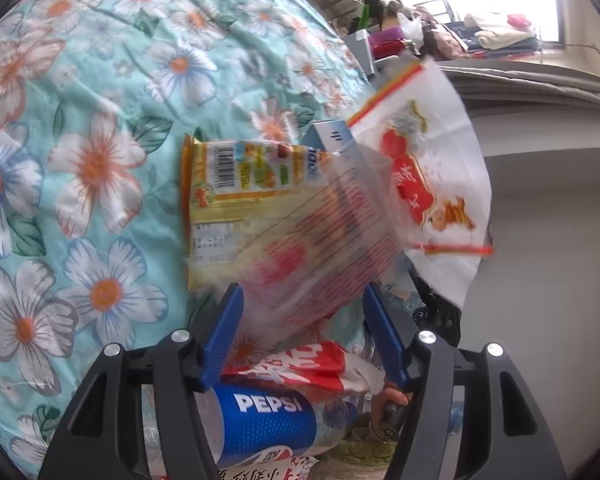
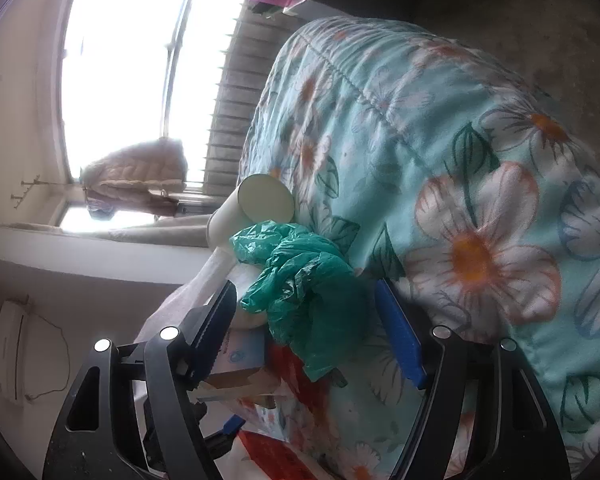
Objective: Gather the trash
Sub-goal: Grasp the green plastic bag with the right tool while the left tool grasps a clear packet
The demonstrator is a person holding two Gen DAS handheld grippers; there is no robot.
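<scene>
Lying on the quilted floral bedspread [image 1: 80, 128], a crinkled yellow wrapper [image 1: 236, 196] sits beyond a blurred clear red-printed bag [image 1: 320, 248] — between the left gripper's [image 1: 302, 336] parted, non-pressing jaws. On that bedspread, a crumpled glossy green bag [image 2: 300, 280] lies between the right gripper's [image 2: 306, 320] released jaws — by a white paper cup [image 2: 256, 208].

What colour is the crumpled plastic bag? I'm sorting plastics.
Teal green, clearest in the right wrist view: the plastic bag lies on the floral bedspread.

A clear printed bag [image 1: 320, 240] was motion-blurred, hiding part of a yellow wrapper [image 1: 236, 184] behind it. Near the bottom edge, a Pepsi bottle [image 1: 268, 424] was cut off by black gripper arms.
</scene>
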